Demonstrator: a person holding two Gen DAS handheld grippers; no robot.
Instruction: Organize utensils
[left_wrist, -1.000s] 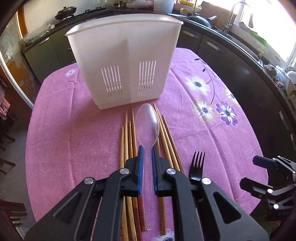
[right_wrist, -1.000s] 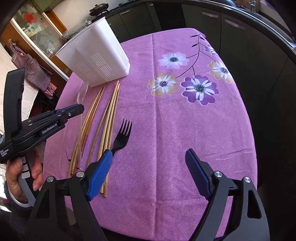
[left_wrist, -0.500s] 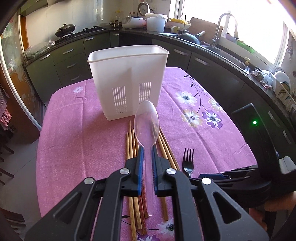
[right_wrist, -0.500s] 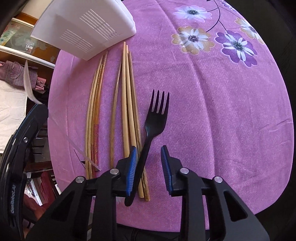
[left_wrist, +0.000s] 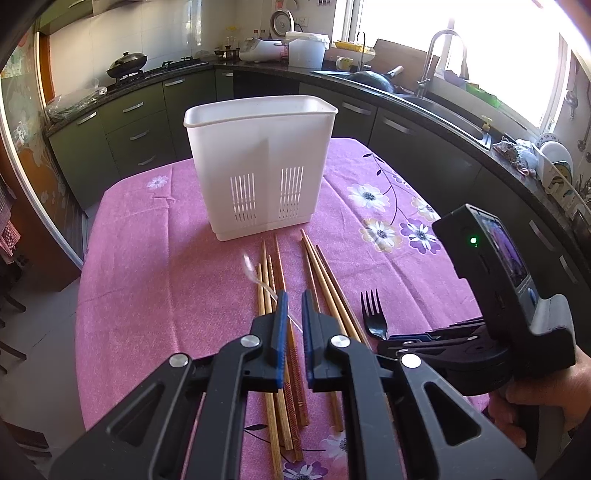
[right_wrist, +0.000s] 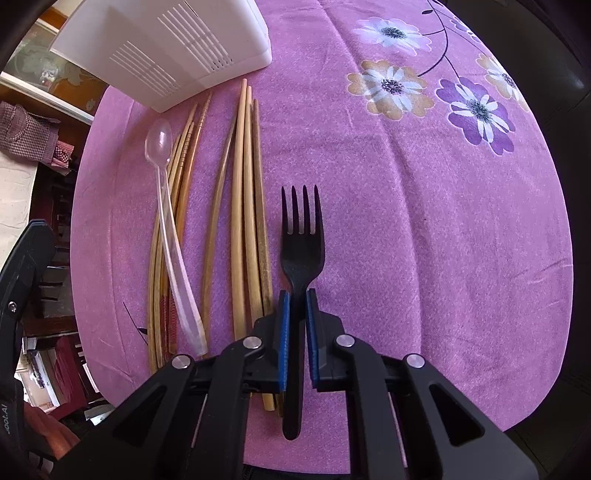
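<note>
- The right gripper (right_wrist: 295, 314) is being kept clamped on the black fork (right_wrist: 301, 236), whose handle is squeezed between the blue pads; the fork is being held just beside the chopsticks (right_wrist: 243, 221).
- The left gripper (left_wrist: 291, 317) is being held nearly closed, a thin gap showing; whether the clear spoon (right_wrist: 166, 206) is gripped cannot be told.
- A lift of the fork into the white holder (left_wrist: 258, 162) is probably being called for next.

Home kitchen; gas hob with wok (left_wrist: 126, 63), sink tap (left_wrist: 433, 55), dark cabinets (left_wrist: 140, 122)
</note>
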